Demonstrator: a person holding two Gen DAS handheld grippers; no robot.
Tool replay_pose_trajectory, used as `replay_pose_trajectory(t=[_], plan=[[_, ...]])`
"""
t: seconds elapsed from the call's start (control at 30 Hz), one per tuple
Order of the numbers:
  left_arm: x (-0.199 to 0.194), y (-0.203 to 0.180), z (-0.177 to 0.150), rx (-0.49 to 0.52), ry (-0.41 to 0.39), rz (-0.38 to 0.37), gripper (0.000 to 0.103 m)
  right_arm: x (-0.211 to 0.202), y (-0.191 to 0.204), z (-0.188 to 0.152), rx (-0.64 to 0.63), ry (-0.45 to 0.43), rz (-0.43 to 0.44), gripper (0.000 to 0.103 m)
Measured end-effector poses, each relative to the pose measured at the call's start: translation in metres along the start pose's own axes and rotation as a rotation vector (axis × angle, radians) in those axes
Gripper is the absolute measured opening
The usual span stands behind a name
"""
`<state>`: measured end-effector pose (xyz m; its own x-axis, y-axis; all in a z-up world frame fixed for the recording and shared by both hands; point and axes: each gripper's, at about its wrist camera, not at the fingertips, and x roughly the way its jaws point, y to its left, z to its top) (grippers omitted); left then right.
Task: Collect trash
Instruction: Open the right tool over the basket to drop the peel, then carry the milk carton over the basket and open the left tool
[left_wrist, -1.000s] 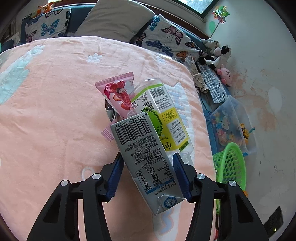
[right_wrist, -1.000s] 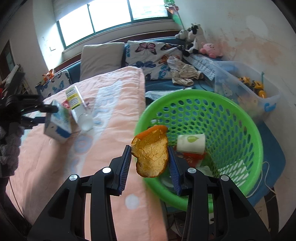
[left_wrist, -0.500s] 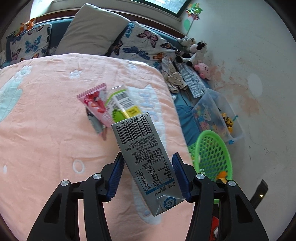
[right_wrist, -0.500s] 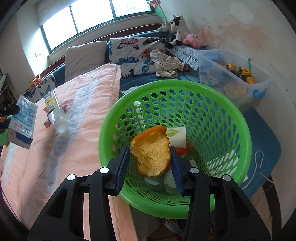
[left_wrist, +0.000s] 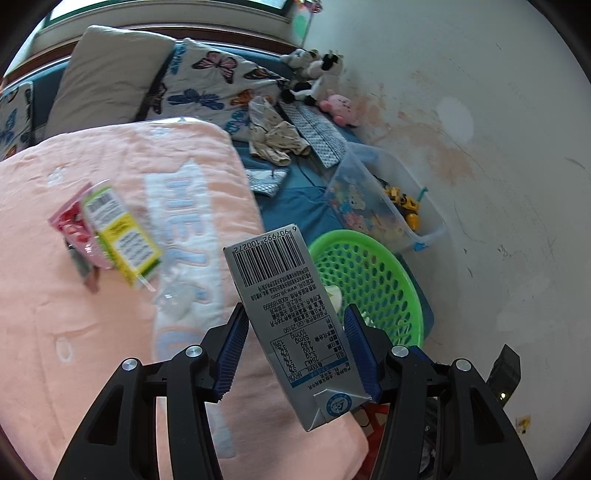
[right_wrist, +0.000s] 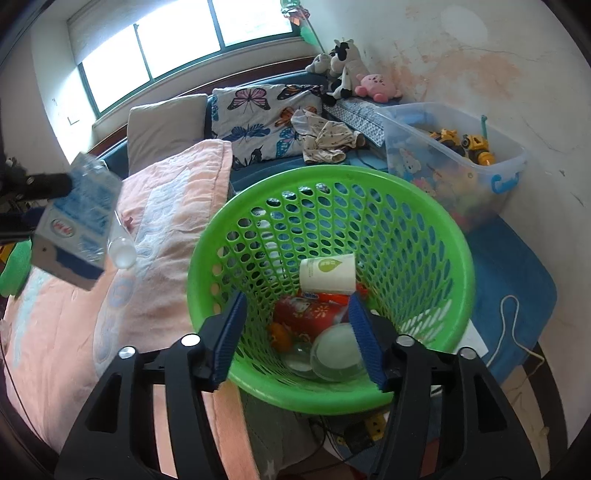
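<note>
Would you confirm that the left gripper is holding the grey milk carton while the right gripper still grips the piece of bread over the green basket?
Not quite. The right gripper holds nothing: the right wrist view shows its jaws opening, empty, above the green basket. The left gripper does hold the grey milk carton, as the left wrist view shows.

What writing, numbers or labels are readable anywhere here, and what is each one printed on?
"6 907992 100272": beside the barcode on the grey milk carton held in the left gripper.
"www.yili.com", "GB 25190", "100mg": same carton, seen upside down; its remaining small print is too small to read.
Yellow-green box on the pink blanket: barcode and print blurred.
White paper cup in the green basket: leaf logo, wording unreadable.
</note>
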<state>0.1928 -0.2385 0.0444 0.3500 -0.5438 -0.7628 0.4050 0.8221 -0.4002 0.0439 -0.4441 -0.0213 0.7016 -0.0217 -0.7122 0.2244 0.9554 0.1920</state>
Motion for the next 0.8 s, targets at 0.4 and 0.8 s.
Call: replay_pose_trajectory(t=[0.4,0.8], plan=[[0.055,-0.056,-0.003,0.092,0.041,-0.047,0.052,-0.026,-0.029,-0.013,0.055,-0.027,-0.008,0.063],[0.091,-0.08,-0.014,0.161,0.092,-0.057,0.053,-0.028,-0.041,-0.021,0.085,-0.022,-0.007,0.063]])
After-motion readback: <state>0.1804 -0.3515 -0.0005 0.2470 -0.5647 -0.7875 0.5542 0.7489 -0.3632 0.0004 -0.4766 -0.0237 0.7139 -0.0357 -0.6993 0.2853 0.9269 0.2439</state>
